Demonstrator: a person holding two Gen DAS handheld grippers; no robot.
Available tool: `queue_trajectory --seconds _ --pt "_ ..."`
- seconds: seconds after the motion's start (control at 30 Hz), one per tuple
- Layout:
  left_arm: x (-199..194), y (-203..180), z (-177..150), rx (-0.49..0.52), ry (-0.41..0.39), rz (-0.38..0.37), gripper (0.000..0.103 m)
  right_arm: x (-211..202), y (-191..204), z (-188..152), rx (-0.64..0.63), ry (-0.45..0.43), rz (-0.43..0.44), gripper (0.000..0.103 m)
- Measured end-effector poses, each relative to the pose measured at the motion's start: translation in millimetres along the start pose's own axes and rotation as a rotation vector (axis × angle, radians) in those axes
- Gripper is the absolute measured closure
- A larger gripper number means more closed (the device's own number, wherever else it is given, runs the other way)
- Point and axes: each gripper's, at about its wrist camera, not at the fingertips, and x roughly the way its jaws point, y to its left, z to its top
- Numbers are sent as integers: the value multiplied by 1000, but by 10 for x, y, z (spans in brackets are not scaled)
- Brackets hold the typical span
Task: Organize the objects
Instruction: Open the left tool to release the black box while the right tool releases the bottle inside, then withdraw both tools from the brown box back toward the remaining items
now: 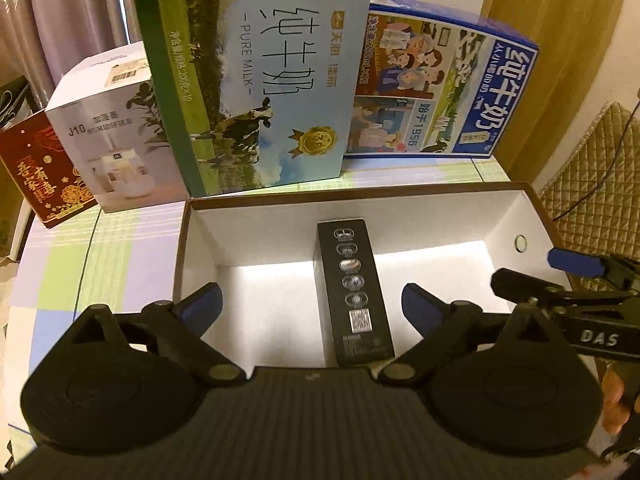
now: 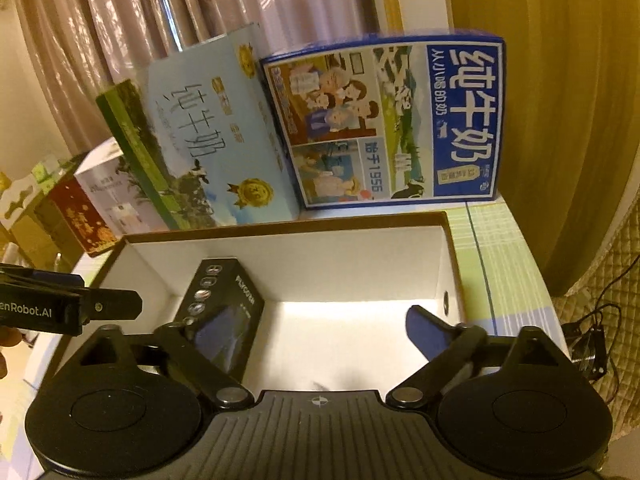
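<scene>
A table covered with a pale checked cloth [image 1: 100, 248] is backed by curtains [image 1: 60, 8]. Along its far side, from left to right, a red gift box [image 1: 36, 172], a white humidifier box [image 1: 104, 136], a green-and-blue milk carton [image 1: 256, 80] and a blue milk carton [image 1: 440, 92] are lined up. In front of them an open white-lined box [image 1: 280, 236] is set, and a slim black box [image 1: 352, 292] is lodged inside it near the middle, its long axis pointing away from the camera, its face printed with 5 round icons and a QR code. The left gripper [image 1: 312, 304] is held wide apart with the black box between its fingers, untouched. The right gripper [image 2: 304, 328] is likewise spread wide and grips nothing; in its view the black box is seen at the left finger.
</scene>
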Motion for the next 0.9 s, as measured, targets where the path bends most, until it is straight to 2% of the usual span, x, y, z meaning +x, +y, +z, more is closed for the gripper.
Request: queue_trajectory --seconds 0.17,0.47,0.9 --pt "-217 -13 -146 6 -5 -14 5 -269 24 -111 -3 -3 29 2" --pt "-590 -23 -513 -16 8 -39 5 -702 139 -364 -7 17 48 2" --pt "-1056 -37 -968 -63 5 -36 5 -1176 277 -541 4 4 53 2"
